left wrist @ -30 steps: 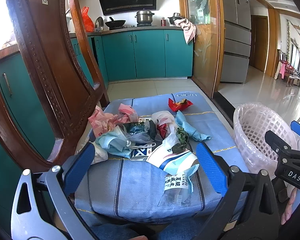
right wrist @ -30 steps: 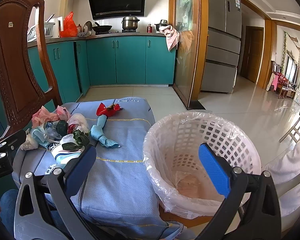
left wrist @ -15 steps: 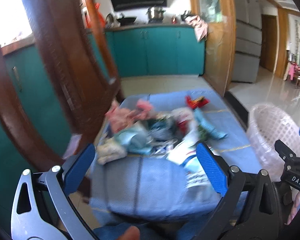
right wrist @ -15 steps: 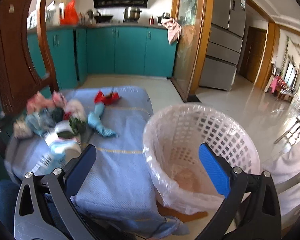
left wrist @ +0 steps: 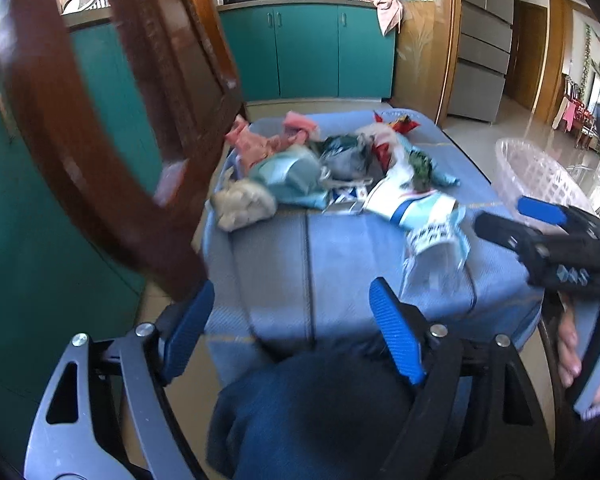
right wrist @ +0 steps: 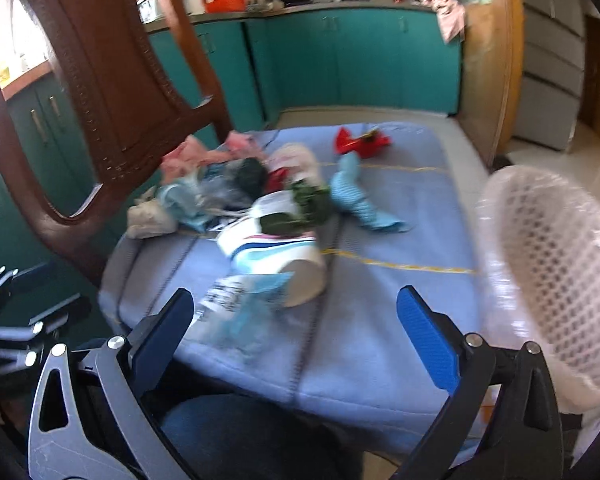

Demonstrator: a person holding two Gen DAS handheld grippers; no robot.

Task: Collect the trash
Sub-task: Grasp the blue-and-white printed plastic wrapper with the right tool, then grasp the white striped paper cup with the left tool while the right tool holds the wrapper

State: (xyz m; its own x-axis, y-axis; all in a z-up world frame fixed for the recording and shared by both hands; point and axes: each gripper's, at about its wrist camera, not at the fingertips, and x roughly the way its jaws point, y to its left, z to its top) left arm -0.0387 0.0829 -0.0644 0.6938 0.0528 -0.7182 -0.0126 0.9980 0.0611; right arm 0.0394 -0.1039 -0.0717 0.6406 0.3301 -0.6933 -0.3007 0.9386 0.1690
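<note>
So basically nothing is collected yet, going by how things lie. The whole heap of crumpled wrappers, plastic bags and tissue point(right wrist: 244, 200) sits on the blue quilted cloth-covered surface point(right wrist: 379, 320), bunched toward its far-left part next to the dark carved wooden chair back point(right wrist: 100, 100). A few bits lie slightly apart from the heap: a red crinkled wrapper point(right wrist: 361, 142) near the far edge, a light blue twisted piece point(right wrist: 355, 200) just beside the heap, and a white paper cup with blue and pink stripes point(right wrist: 276, 256) tipped on its side, nearest the grippers. The white plastic lattice basket lined with a clear bag point(right wrist: 547, 280) stands just off the right side of the cloth, and what little of its inside shows is too blurry to say if anything is in there.

The left gripper point(left wrist: 292, 340) has just been narrowing its jaws, but there's a clear gap and nothing between them, it's over the near edge of the cloth. The right gripper point(right wrist: 296, 336) has its jaws spread wide and empty too, aimed at the cup and the clear printed wrapper point(right wrist: 240, 304) lying against it.

Writing: that wrapper has dark print on it, way too smeared to read. Nothing else legible anywhere
</note>
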